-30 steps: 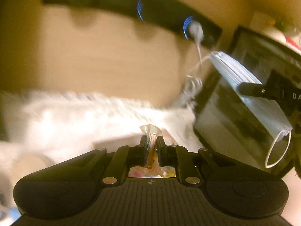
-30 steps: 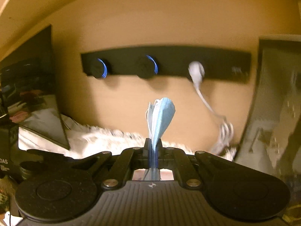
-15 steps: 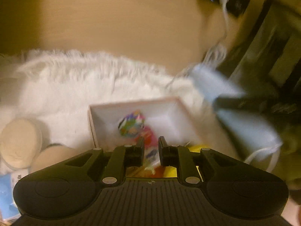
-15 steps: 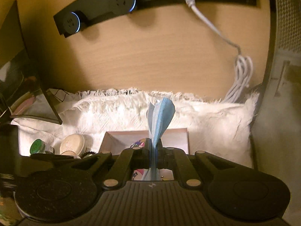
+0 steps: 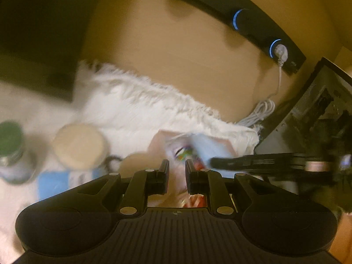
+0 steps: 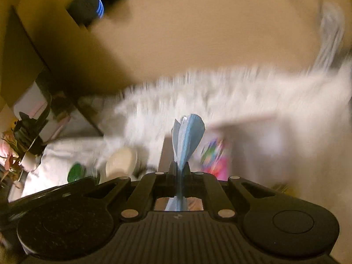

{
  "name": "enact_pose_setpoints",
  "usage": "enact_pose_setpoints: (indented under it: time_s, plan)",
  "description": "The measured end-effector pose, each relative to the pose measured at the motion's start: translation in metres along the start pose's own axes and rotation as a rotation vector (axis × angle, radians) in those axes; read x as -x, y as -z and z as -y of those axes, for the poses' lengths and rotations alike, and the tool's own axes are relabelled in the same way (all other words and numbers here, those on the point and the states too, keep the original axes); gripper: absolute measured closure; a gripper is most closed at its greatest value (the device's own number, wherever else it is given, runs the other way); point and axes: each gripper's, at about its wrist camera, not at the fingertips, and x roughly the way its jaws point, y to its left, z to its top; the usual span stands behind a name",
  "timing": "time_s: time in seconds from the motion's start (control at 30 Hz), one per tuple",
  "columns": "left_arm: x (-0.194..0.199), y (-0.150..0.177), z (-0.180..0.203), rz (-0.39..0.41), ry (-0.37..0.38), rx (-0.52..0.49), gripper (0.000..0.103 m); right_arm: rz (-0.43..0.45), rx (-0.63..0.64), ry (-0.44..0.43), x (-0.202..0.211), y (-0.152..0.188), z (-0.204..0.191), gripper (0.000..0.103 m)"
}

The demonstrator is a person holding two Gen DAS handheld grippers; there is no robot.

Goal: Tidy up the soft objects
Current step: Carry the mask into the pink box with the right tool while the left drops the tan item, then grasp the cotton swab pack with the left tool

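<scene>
pleated blue mask (image 6: 187,136) now lower, over box (image 6: 242,121) (fluffy rug (image 6: 220,88))

a white furry mat (image 5: 136,110) carries a pale box (image 5: 226,147), round tins (image 5: 79,146) and a green-lidded jar (image 5: 11,151).

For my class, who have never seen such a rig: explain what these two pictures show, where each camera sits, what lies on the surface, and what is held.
No robot here: a person holds a two-fingered tool in each hand, with a camera on each looking along its fingers. In the left view, the left gripper holds nothing, its fingers slightly apart. In the right view, the right gripper is shut on a blue face mask. Below lie a white fluffy rug, an open box with colourful items, a green-lidded jar and a round beige lid. Both pictures are blurred.
</scene>
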Motion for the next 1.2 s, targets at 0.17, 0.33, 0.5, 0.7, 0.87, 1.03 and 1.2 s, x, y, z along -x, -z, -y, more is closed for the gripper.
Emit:
enact_pose_setpoints:
  time_s: [0.17,0.33,0.5,0.7,0.87,1.03,1.2]
  plan:
    - [0.032,0.027,-0.043,0.02,-0.139,0.018,0.086,-0.044,0.049,0.148,-0.066,0.012,-0.011,0.099]
    - [0.062,0.053,-0.094,0.045,-0.262,0.111,0.086,-0.065,0.2,0.24,-0.096,0.007,-0.032,0.099]
    - [0.086,0.08,-0.138,0.064,-0.418,0.193,0.086,-0.098,0.209,0.226,-0.093,0.014,-0.029,0.09]
    - [0.083,0.081,-0.147,0.039,-0.376,0.14,0.086,0.053,0.254,0.195,-0.027,0.021,-0.034,0.048]
    - [0.059,0.081,-0.118,-0.008,-0.409,-0.008,0.086,0.145,0.382,0.283,0.007,0.035,-0.049,0.048]
    - [0.036,0.088,-0.086,-0.037,-0.372,-0.159,0.086,0.228,0.447,0.31,0.04,0.051,-0.062,0.048]
    - [0.015,0.106,-0.073,-0.088,-0.407,-0.272,0.085,0.26,0.58,0.295,0.056,0.078,-0.085,0.047]
